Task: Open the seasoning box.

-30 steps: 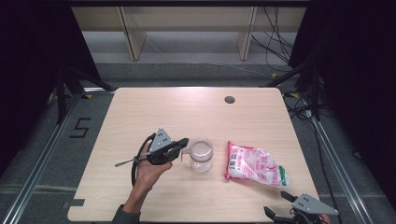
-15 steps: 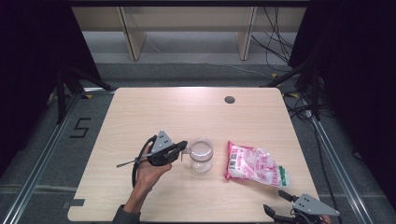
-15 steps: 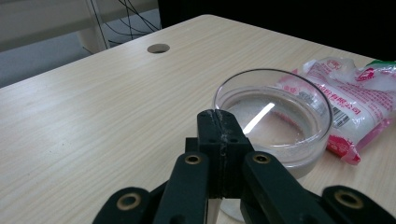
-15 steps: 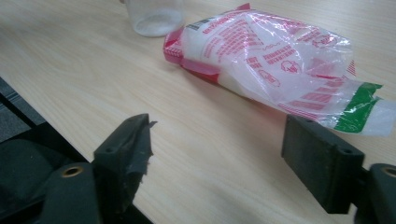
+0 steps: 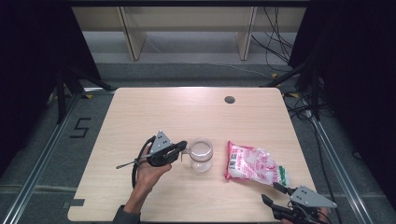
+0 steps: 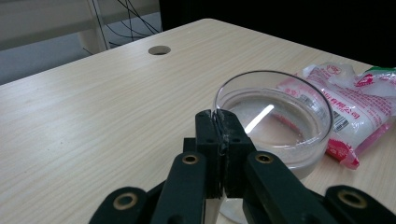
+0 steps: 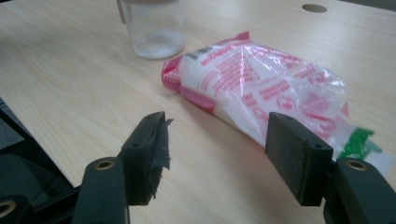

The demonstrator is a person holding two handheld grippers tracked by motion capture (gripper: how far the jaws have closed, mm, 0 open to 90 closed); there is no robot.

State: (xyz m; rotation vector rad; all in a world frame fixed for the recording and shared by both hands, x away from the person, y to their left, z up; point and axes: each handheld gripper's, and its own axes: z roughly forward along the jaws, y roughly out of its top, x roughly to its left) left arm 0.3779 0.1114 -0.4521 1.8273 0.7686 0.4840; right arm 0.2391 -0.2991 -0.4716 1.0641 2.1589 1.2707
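Note:
A clear glass jar point(image 5: 201, 155) stands near the middle of the wooden table point(image 5: 187, 112). My left gripper point(image 5: 184, 147) reaches it from the left and is shut on its rim. In the left gripper view the pads point(image 6: 233, 135) pinch the jar's point(image 6: 280, 116) near wall. A pink and white plastic bag point(image 5: 254, 167) lies flat just right of the jar. My right gripper point(image 5: 272, 192) hovers at the table's front right corner and points at the bag point(image 7: 266, 88). It point(image 7: 217, 128) is open, its jaws have just been closing, and nothing is between them.
A round cable hole point(image 5: 229, 99) sits in the table's far right part. Pale shelving legs and loose cables stand on the floor beyond the far edge. The table's front edge runs close under the right gripper.
The right gripper's jaws look slightly narrower than before. The left gripper, the jar and the bag have kept still.

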